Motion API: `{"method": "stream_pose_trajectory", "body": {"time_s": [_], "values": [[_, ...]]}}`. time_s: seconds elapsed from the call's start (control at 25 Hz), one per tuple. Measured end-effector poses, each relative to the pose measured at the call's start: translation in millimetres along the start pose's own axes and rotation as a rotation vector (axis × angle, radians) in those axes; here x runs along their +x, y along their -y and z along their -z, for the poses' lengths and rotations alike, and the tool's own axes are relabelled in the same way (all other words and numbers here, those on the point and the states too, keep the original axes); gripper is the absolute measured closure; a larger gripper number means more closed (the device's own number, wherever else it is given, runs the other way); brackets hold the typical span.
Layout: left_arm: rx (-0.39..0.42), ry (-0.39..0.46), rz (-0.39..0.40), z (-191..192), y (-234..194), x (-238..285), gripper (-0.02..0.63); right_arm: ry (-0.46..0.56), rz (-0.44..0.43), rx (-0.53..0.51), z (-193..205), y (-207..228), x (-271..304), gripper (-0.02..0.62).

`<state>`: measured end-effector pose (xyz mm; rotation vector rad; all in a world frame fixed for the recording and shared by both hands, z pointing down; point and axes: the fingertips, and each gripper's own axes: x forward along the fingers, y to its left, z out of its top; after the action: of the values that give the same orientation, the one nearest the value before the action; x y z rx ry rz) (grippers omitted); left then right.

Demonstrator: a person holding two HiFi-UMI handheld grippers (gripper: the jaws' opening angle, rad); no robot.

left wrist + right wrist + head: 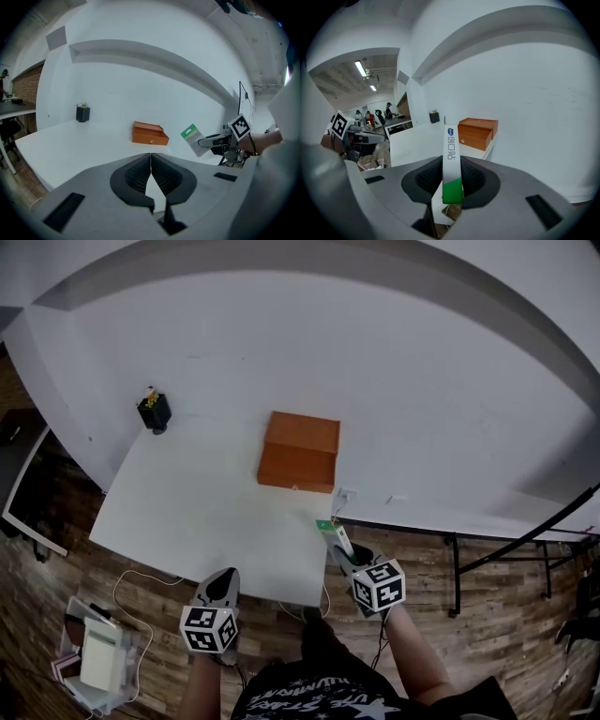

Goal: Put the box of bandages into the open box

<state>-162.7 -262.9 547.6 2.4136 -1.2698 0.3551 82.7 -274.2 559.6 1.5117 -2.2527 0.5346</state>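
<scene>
while the drop is not yet made, the tabletop (187,512) carries the orange box (298,452) at its far edge, facing the carrier. the left gripper (151,176), clenched on nothing, hangs off the near edge, seemingly unneeded. the right gripper (451,180) clamps the bandage box (451,159) edge-on by the near corner, short of the orange box.

One orange box (298,452). One box of bandages (334,532). One small black holder (154,412). Two tools: left tool (150,164), right tool (339,546). One white worktop (187,512). One clear bin (98,657) on floor, with some items inside, number not clear. One white cable (125,579) beside bin.
</scene>
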Motion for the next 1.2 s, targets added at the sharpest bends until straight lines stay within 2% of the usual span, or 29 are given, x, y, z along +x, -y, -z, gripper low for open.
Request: {"method": "stream_pose_trajectory", "body": {"time_s": [0.28, 0.76, 0.92, 1.2], "values": [[-0.007, 0.006, -0.045, -37.6, -9.0, 59.9, 0.586, -0.001, -0.072, -0.058, -50.3, 43.9, 60.8, 0.483], [0.000, 0.032, -0.140, -85.0, -27.4, 127.8, 0.586, 0.001, -0.170, -0.176, -121.0, 91.3, 148.7, 0.482], [-0.005, 0.045, -0.172, -95.1, -36.0, 147.4, 0.586, -0.039, -0.185, -0.213, -130.5, 103.2, 181.5, 0.482], [-0.028, 0.038, -0.217, -99.3, -53.0, 170.6, 0.586, -0.129, -0.211, -0.298, -123.8, 115.6, 237.0, 0.482]]}}
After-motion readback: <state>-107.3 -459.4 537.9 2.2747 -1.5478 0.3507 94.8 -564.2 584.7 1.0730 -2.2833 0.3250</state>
